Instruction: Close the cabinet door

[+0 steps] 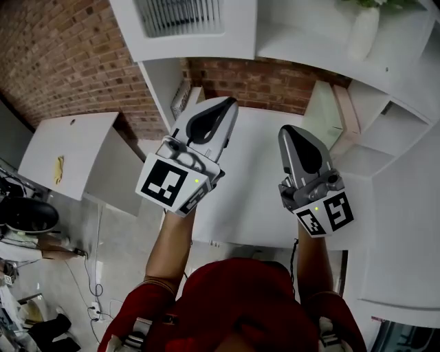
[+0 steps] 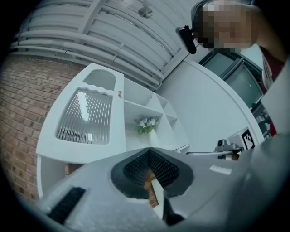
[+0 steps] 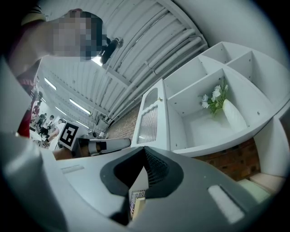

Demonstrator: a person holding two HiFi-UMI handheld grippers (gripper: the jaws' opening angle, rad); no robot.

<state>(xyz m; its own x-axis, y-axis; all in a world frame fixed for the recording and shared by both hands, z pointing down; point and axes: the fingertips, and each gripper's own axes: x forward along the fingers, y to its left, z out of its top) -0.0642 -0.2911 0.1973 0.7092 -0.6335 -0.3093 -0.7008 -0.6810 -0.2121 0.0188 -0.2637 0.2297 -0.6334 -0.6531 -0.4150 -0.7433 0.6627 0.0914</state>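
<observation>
- Above a plain white worktop (image 1: 254,206) backed by a red brick wall (image 1: 62,55), the white, ribbed-glass cabinet door (image 1: 180,17) hangs on the upper wall unit. It sits just left of the open white shelves (image 1: 405,41), which hold a slim white vase of flowers (image 1: 363,31).
- The door appears to stand swung out from its unit rather than flush. How far open it is cannot be told.
- The grey left gripper (image 1: 229,103) points up toward the door from below. Its jaws are pressed together with nothing between them, and it is apart from the door.
- The grey right gripper (image 1: 289,130) is held beside it over the worktop. Its jaws are likewise together and empty, and it is farther from the door.
- The step in hand looks like the approach, with no contact made yet and the closing still to come.
- The next move probably falls to the left gripper, the nearer one. It calls for a push, not a grip: the closed tip set against the white frame near the free edge, clear of the glass. The tip then follows the door's arc round its hinges until the door meets the unit.
</observation>
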